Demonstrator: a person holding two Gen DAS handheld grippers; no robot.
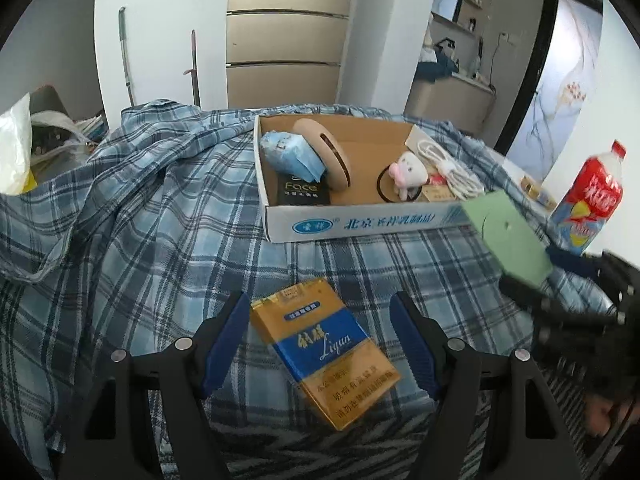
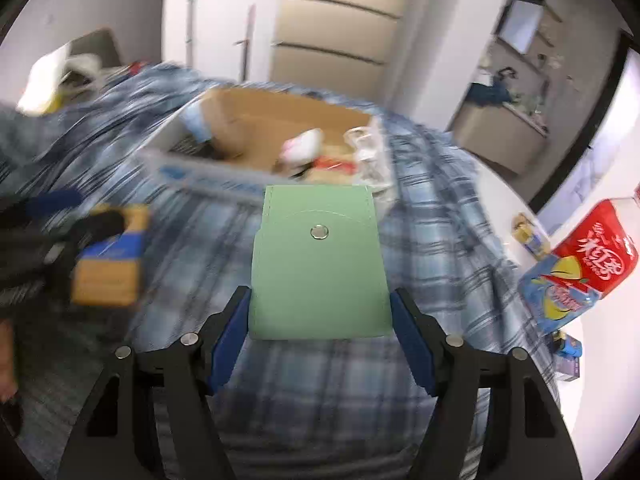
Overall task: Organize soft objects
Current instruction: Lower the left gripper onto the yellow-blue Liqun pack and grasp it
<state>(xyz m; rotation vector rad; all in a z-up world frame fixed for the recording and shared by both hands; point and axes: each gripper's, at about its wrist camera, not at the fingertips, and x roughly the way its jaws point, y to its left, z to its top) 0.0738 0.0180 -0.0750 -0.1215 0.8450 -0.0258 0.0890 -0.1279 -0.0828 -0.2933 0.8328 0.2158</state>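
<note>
My left gripper is open around a yellow and blue cigarette pack lying on the blue plaid cloth; its pads do not touch the pack. My right gripper is shut on a flat green pouch with a snap button and holds it above the cloth, in front of the cardboard box. The pouch also shows at the right of the left wrist view. The box holds a blue face mask, a beige round case, a pink and white plush and white cables.
A red-labelled drink bottle lies on the white table at the right, also seen in the right wrist view. A small yellow and blue item lies near it. A white plastic bag sits at far left. The right view is motion-blurred.
</note>
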